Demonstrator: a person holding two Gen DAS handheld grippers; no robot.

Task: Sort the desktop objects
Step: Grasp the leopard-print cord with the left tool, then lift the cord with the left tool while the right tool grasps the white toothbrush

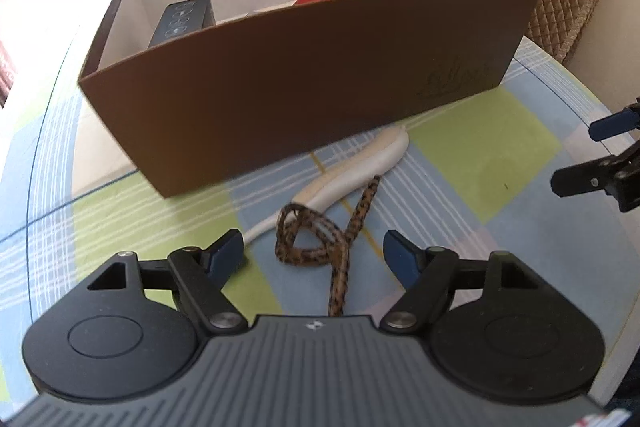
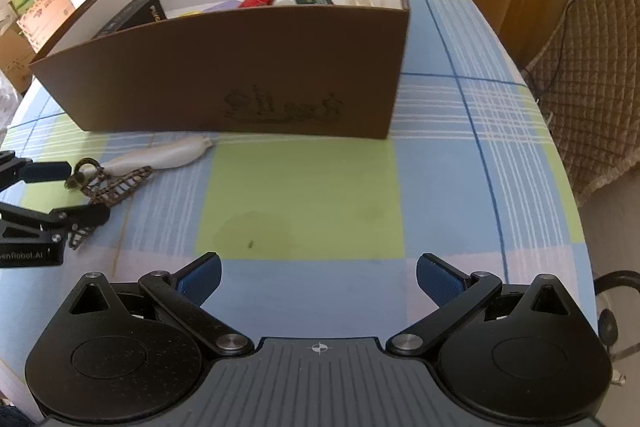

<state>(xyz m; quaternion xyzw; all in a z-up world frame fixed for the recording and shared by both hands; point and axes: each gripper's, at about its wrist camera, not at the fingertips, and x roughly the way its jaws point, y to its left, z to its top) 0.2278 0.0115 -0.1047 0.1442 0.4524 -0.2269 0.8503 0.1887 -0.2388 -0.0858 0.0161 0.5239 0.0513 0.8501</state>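
1. While the brown box (image 1: 304,67) stands at the far part of the surface (image 2: 300,195) with several things already inside, two things lie outside it, just in front of its near wall: a white handle-like object (image 1: 360,163) and a brown-black braided cord (image 1: 320,235).
2. The cord lies partly over the thin end of the white object, a little further from the box than it.
3. The left tongs (image 1: 313,251) are open and empty, and they stand on the two sides of the cord's loops, near the surface. I judge that they are placed so to close on the cord as the next thing for the box.
4. The right tongs (image 2: 319,275) are also open and hold nothing. They hover over a bare part of the cloth in front of the box's right half, well apart from the cord, probably to leave room for the left side.
5. Because the cord is soft and tangled, a loose end may drag the white object when it is lifted.
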